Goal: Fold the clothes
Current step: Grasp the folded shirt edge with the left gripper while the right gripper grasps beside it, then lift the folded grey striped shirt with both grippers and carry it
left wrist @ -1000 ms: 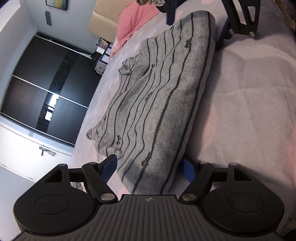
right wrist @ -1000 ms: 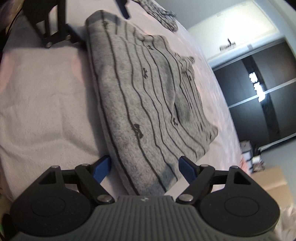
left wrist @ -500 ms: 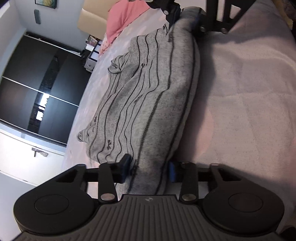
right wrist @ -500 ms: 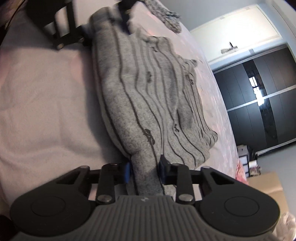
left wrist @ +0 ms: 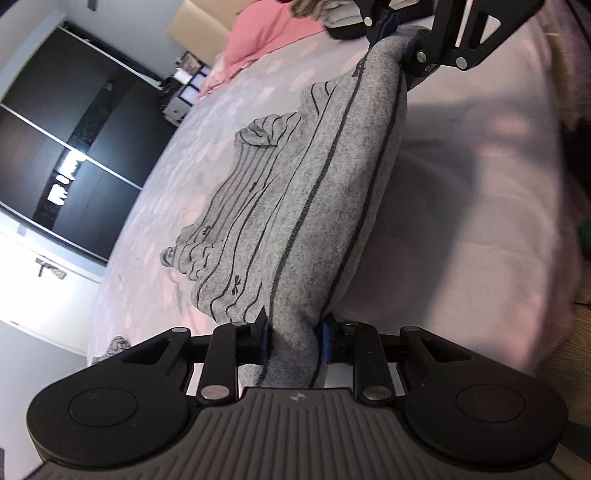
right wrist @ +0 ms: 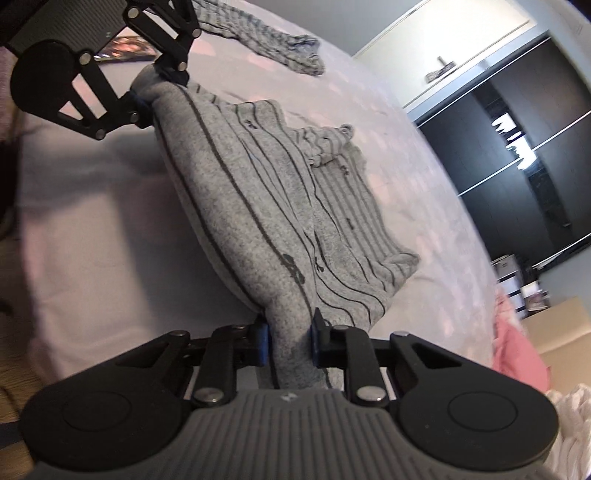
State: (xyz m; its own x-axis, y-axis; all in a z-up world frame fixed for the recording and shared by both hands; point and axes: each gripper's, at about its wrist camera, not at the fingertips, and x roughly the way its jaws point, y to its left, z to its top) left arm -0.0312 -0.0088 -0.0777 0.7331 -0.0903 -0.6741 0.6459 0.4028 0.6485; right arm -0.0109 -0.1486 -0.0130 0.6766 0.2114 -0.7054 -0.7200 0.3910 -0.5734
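- The pile of clothes (left wrist: 325, 11) at 12 o'clock in the left wrist view is cut off by the top edge.
- The small items on the shelf (right wrist: 517, 280) at 3 o'clock in the right wrist view are too blurred to tell.

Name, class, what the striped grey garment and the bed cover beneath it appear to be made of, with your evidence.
Grey garment: probably soft knitted jersey, matte; heathered speckle, limp draping. Bed cover: seemingly plush fleece or terry, matte; fuzzy nap, soft creases.

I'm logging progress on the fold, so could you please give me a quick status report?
Left gripper and right gripper closing, grey striped garment pinched in both. Its near edge raised off the bed. Nothing in the way.
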